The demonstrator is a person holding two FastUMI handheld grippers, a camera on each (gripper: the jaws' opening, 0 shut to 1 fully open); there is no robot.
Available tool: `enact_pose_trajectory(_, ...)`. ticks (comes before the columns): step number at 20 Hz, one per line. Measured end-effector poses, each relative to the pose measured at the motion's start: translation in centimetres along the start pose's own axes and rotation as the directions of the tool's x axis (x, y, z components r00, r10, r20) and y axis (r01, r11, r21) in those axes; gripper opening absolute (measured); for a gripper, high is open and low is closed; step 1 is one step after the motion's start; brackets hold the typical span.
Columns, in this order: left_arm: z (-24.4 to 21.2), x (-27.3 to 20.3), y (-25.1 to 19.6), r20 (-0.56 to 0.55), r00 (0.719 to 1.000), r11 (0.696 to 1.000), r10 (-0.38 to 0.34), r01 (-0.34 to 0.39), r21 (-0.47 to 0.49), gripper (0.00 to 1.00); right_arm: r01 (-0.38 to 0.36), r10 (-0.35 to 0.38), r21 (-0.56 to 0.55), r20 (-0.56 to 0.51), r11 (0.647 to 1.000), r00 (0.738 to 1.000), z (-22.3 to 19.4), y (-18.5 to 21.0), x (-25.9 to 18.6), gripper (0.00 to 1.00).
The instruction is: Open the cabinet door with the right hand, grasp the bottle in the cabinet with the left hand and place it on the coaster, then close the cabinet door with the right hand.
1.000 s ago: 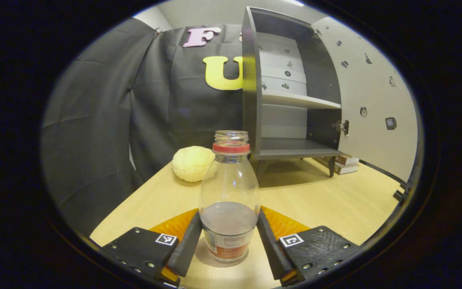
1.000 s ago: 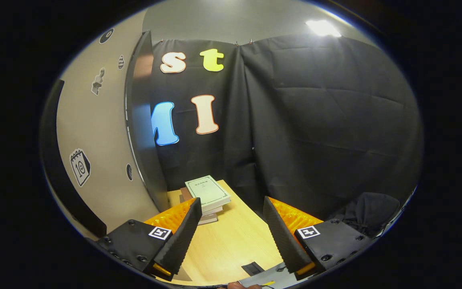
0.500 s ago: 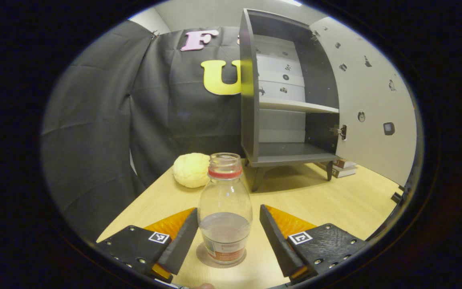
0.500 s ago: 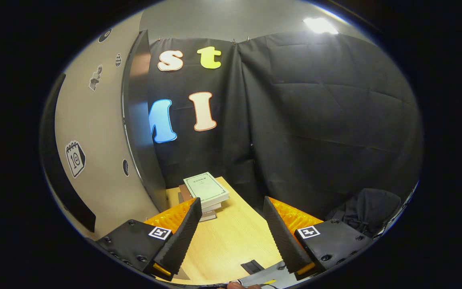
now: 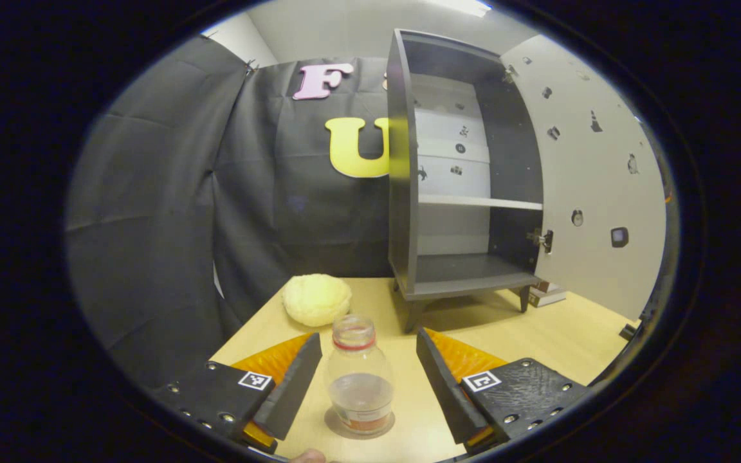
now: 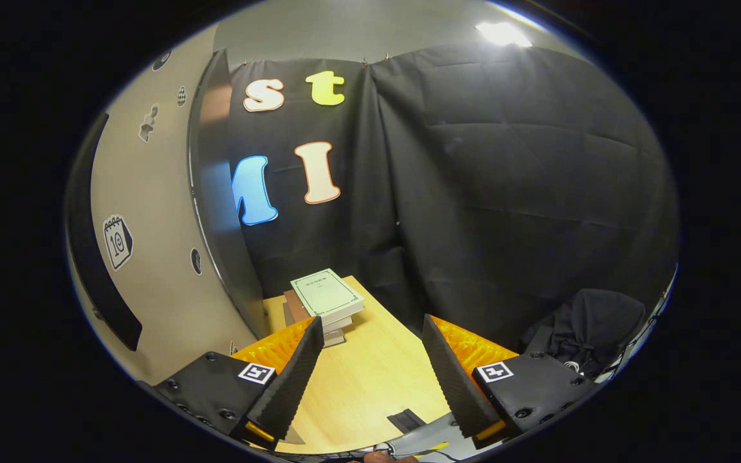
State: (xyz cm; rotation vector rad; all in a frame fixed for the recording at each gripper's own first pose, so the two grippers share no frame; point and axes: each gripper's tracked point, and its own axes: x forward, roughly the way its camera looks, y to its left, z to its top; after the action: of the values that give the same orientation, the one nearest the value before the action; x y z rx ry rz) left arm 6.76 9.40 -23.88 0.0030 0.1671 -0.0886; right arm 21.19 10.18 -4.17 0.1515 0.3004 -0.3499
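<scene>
In the left gripper view a clear bottle (image 5: 359,376) with a red neck ring stands upright on a round grey coaster (image 5: 338,426) on the wooden table. My left gripper (image 5: 368,382) is open, its fingers standing apart on either side of the bottle without touching it. Behind stands the dark cabinet (image 5: 457,180) with bare shelves, its pale door (image 5: 592,186) swung wide open to the right. In the right gripper view my right gripper (image 6: 370,376) is open and holds nothing; the cabinet door (image 6: 152,238) stands close on its left, edge-on.
A pale yellow lumpy ball (image 5: 316,299) lies on the table left of the cabinet. A stack of books (image 6: 325,302) sits on the table beside the door. A dark bag (image 6: 592,321) lies at the right beyond the table edge.
My left gripper has let go of the bottle and drawn back and up, so the bottle looks smaller between the fingers. The right gripper has shifted slightly; the door has stayed open.
</scene>
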Motion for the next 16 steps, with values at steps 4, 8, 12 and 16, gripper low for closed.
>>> enact_pose_trajectory(4,5.6,-1.0,0.6,0.083,0.996,1.000,0.019,-0.019,0.002,0.89,-0.009,0.009,-0.013,-0.009,1.000,1.000,-0.3,0.3,-0.1,0.98)
enact_pose_trajectory(8,11.9,-2.9,0.5,0.164,0.986,0.999,0.043,-0.044,0.000,0.89,-0.045,0.045,-0.018,0.005,0.999,0.999,0.5,0.4,0.2,0.98)
enact_pose_trajectory(12,16.3,-5.1,-1.4,0.173,0.979,0.993,0.103,-0.111,0.034,0.88,-0.103,0.105,-0.052,0.026,0.993,0.994,2.1,0.9,0.3,0.98)
enact_pose_trajectory(16,19.2,-8.3,-6.6,0.148,0.983,0.993,0.105,-0.095,-0.070,0.89,-0.203,0.204,-0.025,0.055,0.979,0.977,4.7,1.2,-0.7,0.98)
